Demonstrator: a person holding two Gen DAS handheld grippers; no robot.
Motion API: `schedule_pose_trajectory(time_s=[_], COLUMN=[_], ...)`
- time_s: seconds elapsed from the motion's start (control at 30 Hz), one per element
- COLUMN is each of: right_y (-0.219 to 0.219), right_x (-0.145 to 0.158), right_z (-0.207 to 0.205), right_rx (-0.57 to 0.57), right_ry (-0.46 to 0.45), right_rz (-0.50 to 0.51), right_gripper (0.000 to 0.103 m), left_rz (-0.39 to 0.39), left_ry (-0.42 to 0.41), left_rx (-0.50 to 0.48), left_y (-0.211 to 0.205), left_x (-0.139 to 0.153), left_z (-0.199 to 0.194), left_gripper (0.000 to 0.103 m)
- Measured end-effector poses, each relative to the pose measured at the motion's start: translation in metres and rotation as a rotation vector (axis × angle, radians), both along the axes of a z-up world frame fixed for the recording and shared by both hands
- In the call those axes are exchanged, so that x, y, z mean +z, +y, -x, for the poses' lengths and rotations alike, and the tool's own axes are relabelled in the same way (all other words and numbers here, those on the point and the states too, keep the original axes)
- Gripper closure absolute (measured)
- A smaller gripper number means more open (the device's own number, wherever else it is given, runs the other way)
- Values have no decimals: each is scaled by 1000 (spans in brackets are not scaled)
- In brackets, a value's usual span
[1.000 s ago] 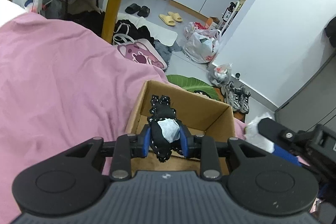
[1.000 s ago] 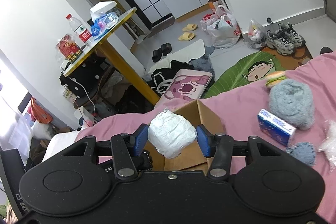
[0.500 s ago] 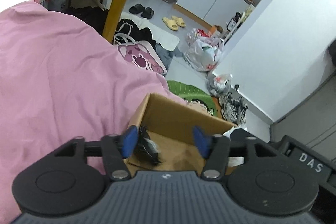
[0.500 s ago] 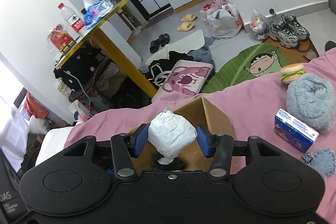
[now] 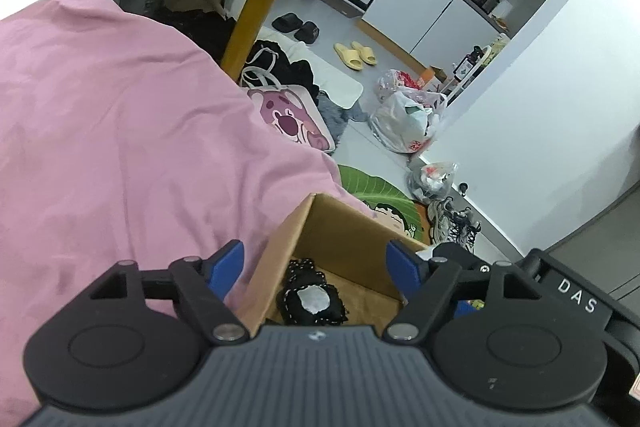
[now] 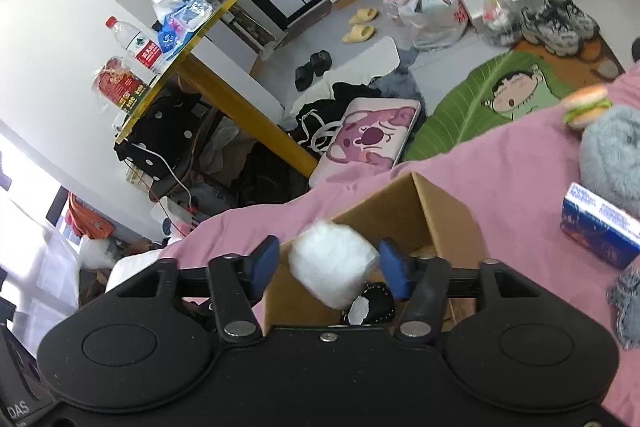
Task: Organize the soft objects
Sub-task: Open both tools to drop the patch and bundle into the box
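Left gripper: jaws opening, nothing between the pads, above the box
Right gripper: jaws opening; blurred white soft bundle between the pads, gaps on both sides
Cardboard box: open-topped on the pink bedcover, near the bed edge
Black soft item: on the box floor
Free room: bare bedcover left of the box

Each hand-held gripper is built of matte black plastic; the left hand-held gripper is fitted with a ribbed grey housing, the right hand-held gripper with a smooth black one; blue pads, silver screws and white "DAS" lettering are seen.
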State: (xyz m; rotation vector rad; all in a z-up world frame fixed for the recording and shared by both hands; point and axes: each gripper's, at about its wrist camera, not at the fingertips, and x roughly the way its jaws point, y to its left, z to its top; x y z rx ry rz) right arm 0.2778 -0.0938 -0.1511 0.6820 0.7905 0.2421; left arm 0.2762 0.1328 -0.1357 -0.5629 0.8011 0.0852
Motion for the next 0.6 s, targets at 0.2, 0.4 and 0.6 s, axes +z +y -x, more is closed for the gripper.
schedule_pose_trajectory(time_s=[0.2, 0.4, 0.6], right_y=[-21, -40, -55], right_x=[19, 33, 42], right_z=[17, 33, 49], right_rx=[-33, -45, -31], right_ry=[-34, -33, -44], right_rz=[7, 34, 71], right_gripper=[26, 21, 19], left_rz=[-8, -81, -160], left_ry=[-17, 11, 38], left_rx=[-44, -56, -59], left_y=[-3, -13, -19], left_x=[6, 10, 18], left_z=[7, 12, 22], left_gripper=[21, 19, 19])
